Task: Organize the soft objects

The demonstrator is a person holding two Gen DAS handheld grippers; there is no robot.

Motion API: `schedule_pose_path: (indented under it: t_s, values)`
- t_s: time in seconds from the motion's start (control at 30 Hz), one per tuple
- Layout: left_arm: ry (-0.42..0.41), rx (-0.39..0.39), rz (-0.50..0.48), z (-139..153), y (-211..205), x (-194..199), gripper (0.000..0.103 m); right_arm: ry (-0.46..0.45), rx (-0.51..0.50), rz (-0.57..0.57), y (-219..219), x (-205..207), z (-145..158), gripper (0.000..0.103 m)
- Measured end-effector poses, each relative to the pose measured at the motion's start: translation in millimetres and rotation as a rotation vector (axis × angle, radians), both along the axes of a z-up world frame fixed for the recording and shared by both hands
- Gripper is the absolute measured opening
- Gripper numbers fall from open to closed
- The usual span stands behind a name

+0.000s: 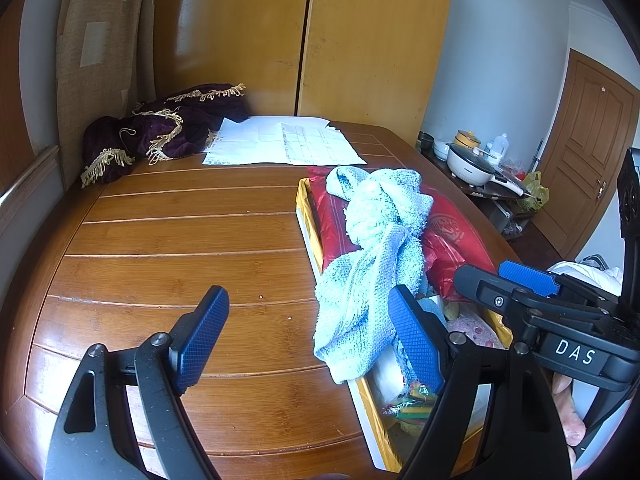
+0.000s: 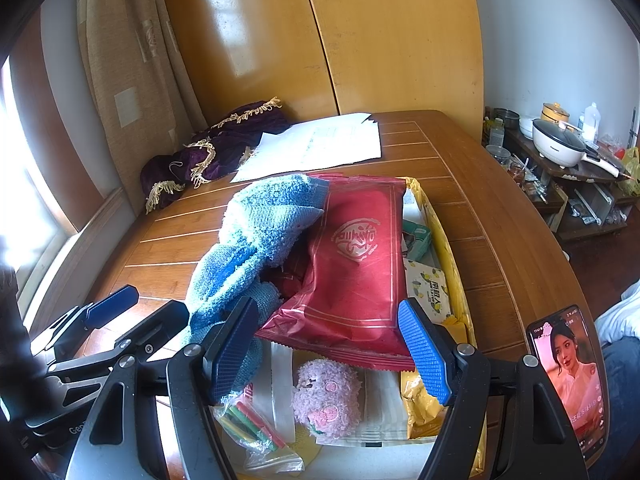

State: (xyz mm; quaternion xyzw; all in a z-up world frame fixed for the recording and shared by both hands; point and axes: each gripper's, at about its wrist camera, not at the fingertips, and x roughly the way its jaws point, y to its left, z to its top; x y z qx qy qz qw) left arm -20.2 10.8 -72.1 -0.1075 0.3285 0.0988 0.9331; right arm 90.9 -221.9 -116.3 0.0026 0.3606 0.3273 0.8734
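The wooden table (image 1: 160, 240) carries a yellow-rimmed box (image 2: 448, 240). A blue towel (image 1: 372, 248) drapes over the box's left rim, long axis running twelve to six. The right gripper (image 2: 332, 356), wide open and empty, hovers nearest; the left gripper (image 1: 308, 340), also spread empty, has the towel at two o'clock.

The left wrist view looks low across the table (image 1: 168, 236) toward the wardrobe (image 1: 304, 40) at 12 o'clock, box (image 1: 305, 216) at 3 o'clock. The right wrist view sits close above that box (image 2: 448, 240), probably tilted down. Both share towel (image 1: 372, 248), box and wardrobe.
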Motion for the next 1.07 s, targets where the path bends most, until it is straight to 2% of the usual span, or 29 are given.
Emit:
schedule_pose_path:
  t_s: [1.07]
  values:
    - [0.016,0.031,-0.012,-2.5,-1.3,0.5,0.082,-0.007,0.009,0.002,-7.4,2.3,2.0,0.075]
